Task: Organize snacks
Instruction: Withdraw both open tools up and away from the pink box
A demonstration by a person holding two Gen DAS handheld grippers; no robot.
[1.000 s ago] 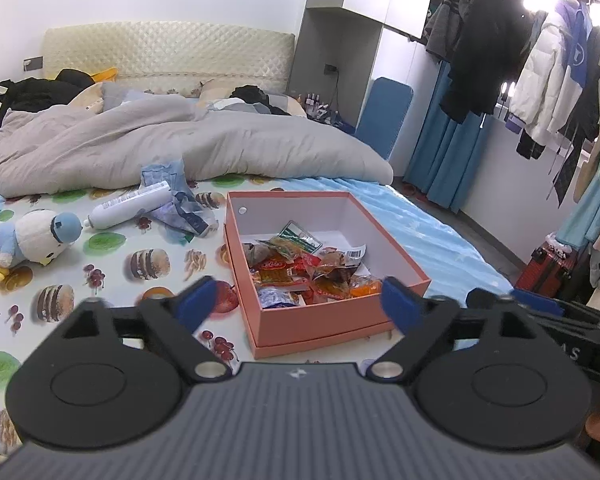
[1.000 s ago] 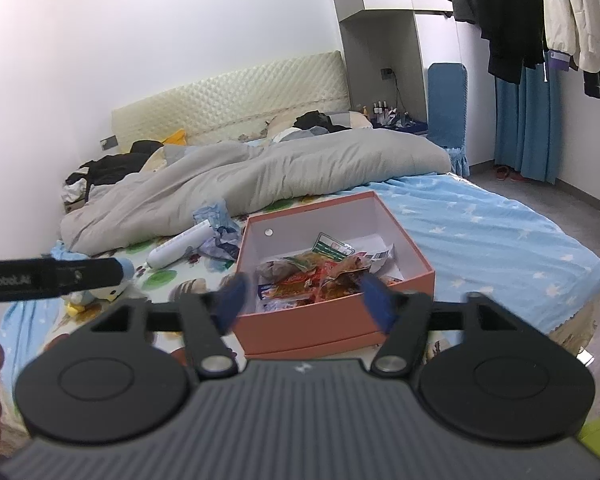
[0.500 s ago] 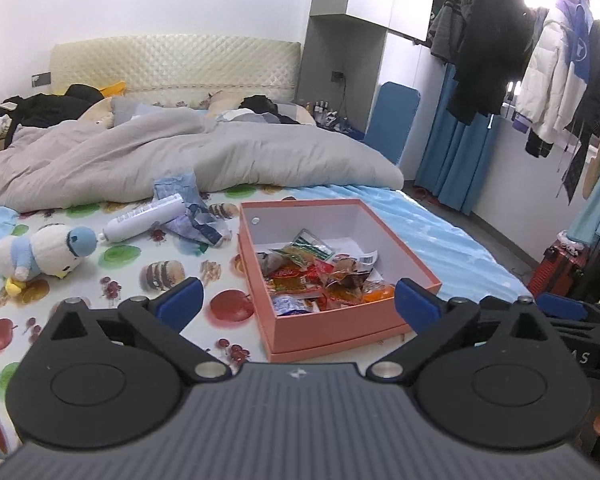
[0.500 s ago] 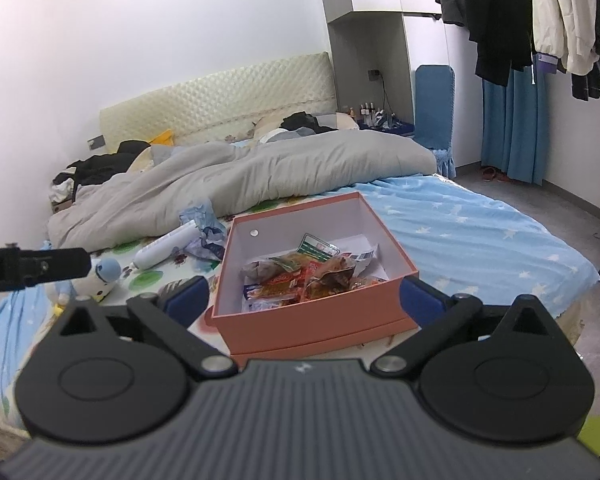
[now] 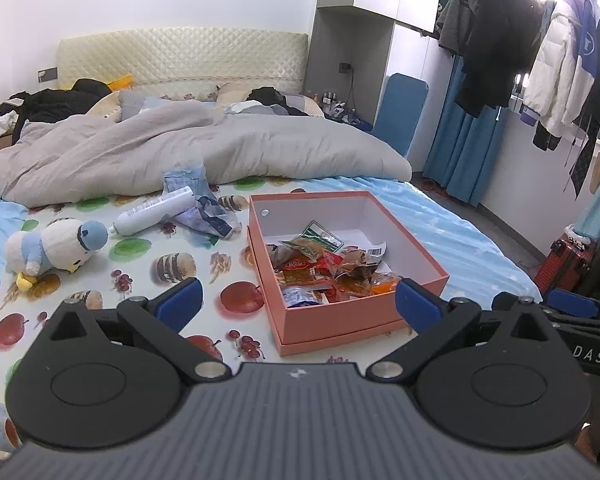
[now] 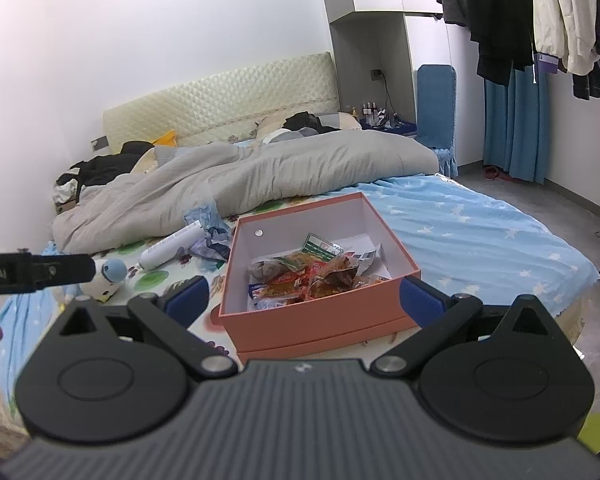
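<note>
Both jaws opened wide, rigs pulled back

Over the last second I spread the left gripper (image 5: pixel 298 300) and right gripper (image 6: pixel 304 294) from a narrow gap to wide apart, empty. Both have drawn back and risen, so the pink box (image 5: pixel 332 322) of snack packets (image 5: pixel 324 266) now sits farther off between the blue fingertips (image 6: pixel 416 300).

Snacks (image 5: pixel 324 266) in box (image 5: pixel 416 240) on bed (image 5: pixel 452 224); bottle (image 5: pixel 156 210) left of it.
</note>
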